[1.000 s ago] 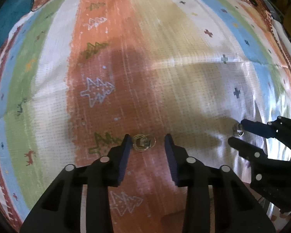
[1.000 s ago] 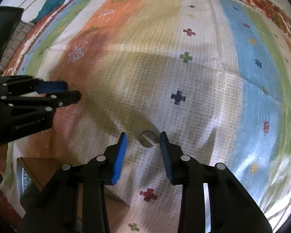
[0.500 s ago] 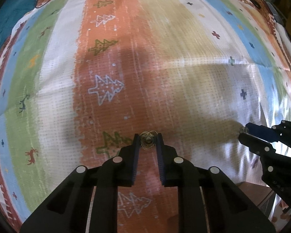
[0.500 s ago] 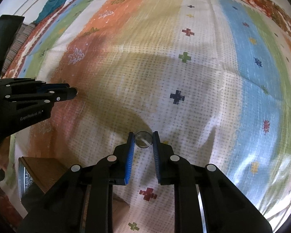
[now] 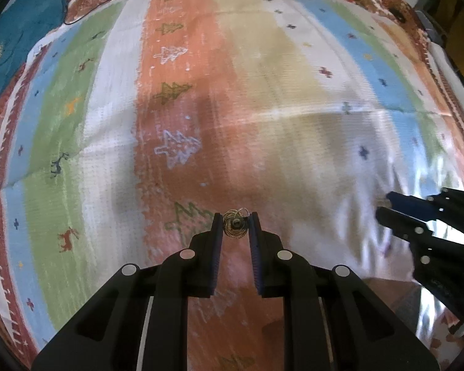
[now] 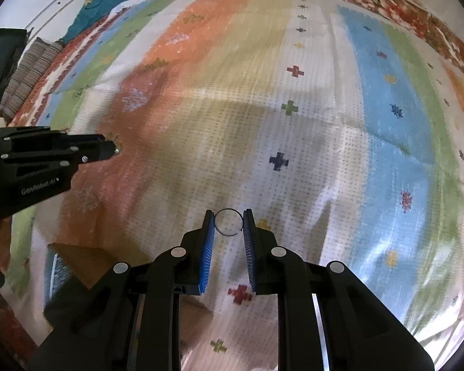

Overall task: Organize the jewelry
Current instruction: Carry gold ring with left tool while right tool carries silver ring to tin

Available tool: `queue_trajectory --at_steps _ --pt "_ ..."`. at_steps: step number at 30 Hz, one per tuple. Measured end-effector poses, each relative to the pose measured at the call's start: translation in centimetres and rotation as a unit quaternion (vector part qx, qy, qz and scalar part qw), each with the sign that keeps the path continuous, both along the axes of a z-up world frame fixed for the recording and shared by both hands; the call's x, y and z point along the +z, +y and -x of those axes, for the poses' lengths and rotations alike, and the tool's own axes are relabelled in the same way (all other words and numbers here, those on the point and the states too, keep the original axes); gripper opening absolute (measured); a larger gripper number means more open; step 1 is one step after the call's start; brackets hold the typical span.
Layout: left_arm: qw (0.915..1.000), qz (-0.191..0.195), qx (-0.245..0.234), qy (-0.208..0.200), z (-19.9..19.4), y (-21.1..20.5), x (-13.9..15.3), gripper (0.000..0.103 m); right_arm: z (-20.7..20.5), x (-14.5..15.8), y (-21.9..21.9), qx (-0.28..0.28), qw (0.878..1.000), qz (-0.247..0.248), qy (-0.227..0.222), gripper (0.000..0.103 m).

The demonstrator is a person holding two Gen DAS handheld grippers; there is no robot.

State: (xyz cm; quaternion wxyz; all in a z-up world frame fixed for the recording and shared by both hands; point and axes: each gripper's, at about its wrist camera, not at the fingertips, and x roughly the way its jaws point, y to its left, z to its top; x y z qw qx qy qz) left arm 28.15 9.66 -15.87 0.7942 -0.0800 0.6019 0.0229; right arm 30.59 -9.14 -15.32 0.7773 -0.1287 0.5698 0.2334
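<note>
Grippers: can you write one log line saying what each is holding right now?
left gripper: shut on gold wire earring | right gripper: shut on thin hoop ring | under both: striped blanket

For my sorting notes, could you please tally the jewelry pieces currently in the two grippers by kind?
Gold wire-coil piece, held in the left gripper: 1
Thin dark open ring, held in the right gripper: 1
Total: 2

Left gripper (image 5: 235, 227) — clamping gold earring (image 5: 235, 228).
</note>
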Motion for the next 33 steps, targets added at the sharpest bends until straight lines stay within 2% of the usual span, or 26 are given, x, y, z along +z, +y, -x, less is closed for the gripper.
queue_trajectory --at_steps 5,10,20,33 --pt "1.0 -0.003 -0.006 -0.005 1.3 -1.7 0.9 0.016 1.0 0.7 0.0 0.0 1.0 -0.005 -0.003 0.02" --pt "0.9998 -0.005 -0.016 -0.013 0.8 -3.6 1.7 0.016 2.3 2.2 0.4 0.002 1.0 -0.015 -0.017 0.02" --pt "0.9977 0.001 -0.025 -0.063 3.2 -5.4 6.0 0.016 4.3 5.2 0.7 0.004 0.998 -0.022 -0.058 0.02" --pt "0.994 0.017 -0.037 -0.102 5.9 -6.8 8.9 0.016 7.4 7.7 0.4 0.02 0.996 -0.04 -0.083 0.02"
